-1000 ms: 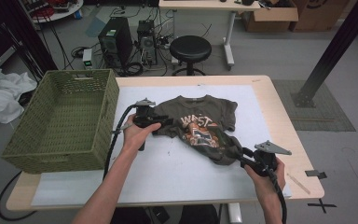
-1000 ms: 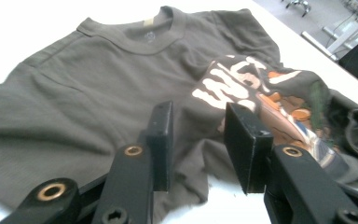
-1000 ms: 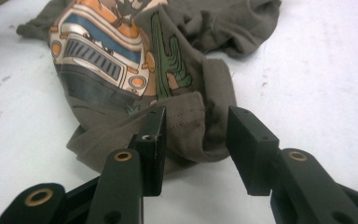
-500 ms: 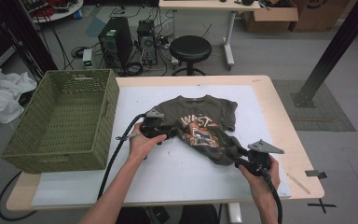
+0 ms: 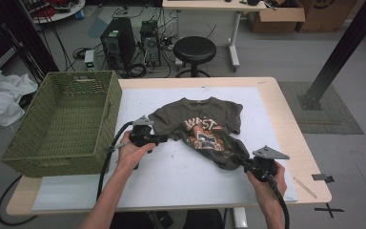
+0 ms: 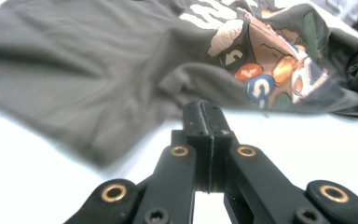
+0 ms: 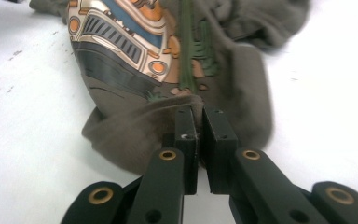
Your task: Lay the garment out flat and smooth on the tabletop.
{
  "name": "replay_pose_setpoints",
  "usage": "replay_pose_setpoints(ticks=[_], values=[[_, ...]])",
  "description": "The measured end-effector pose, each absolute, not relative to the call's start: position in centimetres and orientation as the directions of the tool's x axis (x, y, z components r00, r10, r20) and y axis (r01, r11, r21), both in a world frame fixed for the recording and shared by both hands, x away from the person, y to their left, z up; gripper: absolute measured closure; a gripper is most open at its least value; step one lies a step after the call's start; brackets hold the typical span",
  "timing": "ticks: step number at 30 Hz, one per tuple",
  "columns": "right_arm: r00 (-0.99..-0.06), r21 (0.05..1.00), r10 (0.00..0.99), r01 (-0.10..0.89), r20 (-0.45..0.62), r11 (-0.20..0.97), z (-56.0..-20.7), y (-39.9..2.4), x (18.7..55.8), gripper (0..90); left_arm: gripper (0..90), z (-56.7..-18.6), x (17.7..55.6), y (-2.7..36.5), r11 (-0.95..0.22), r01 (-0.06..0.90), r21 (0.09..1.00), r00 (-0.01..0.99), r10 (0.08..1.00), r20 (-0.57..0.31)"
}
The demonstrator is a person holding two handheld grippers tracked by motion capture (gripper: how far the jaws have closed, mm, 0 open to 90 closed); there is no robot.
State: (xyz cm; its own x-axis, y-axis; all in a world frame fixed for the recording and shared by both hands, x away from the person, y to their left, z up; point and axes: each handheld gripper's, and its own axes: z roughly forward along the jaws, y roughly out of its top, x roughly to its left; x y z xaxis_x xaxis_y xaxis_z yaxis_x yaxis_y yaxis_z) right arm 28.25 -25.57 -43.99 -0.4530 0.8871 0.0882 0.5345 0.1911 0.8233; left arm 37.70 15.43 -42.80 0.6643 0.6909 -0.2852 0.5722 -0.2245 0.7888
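Observation:
A dark olive T-shirt (image 5: pixel 205 126) with an orange and white print lies crumpled on the white mat (image 5: pixel 186 179). My left gripper (image 5: pixel 164 139) is at its left edge. In the left gripper view its jaws (image 6: pixel 201 109) have just been closing and now stand pressed together where a ridge of the T-shirt (image 6: pixel 98 70) runs into their tips. My right gripper (image 5: pixel 242 160) is at the T-shirt's near right corner. Its jaws (image 7: pixel 196 112) have also just been closing, and a bunch of the T-shirt (image 7: pixel 135 51) is pinched between the pads.
A green woven basket (image 5: pixel 109 109) stands on the table's left part, close to my left hand. A strip of black tape (image 5: pixel 323 177) lies by the table's right edge. Behind the table are a black stool (image 5: pixel 194 47) and computer towers (image 5: pixel 119 40).
My left hand has moved right and slightly toward the person, up to the shirt's left edge. Both grippers' jaws have closed on the cloth. The right hand has stayed in place.

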Motion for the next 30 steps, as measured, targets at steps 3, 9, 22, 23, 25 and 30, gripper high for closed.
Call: replay_pose_setpoints(ticks=[3,9,22,23,25,30], values=[[-0.435,0.83,0.895,0.532,0.095,0.17,-43.8,-26.4,27.7,83.2,87.4,-42.6,37.8,15.4,-0.207,0.544,0.813,0.668,0.693,-0.271],[-0.435,0.848,0.895,0.507,0.098,0.153,-43.3,-25.7,27.9,67.7,72.9,-43.0,40.5,12.2,-0.231,0.528,0.817,0.69,0.677,-0.255],[-0.433,0.849,0.896,0.505,0.094,0.155,-43.2,-25.9,27.8,64.4,83.7,-43.3,41.1,10.5,-0.379,0.519,0.766,0.716,0.683,-0.147],[-0.431,0.85,0.898,0.504,0.094,0.152,-43.3,-26.0,27.7,64.4,84.4,-42.9,40.5,11.0,-0.359,0.521,0.774,0.71,0.686,-0.16],[-0.426,0.852,0.899,0.502,0.097,0.147,-43.2,-26.2,27.5,64.4,85.0,-42.2,39.0,12.2,-0.31,0.519,0.797,0.703,0.685,-0.191],[-0.416,0.858,0.903,0.498,0.109,0.126,-43.0,-26.8,26.9,64.1,85.5,-41.0,35.0,15.0,-0.235,0.531,0.814,0.707,0.652,-0.273]])
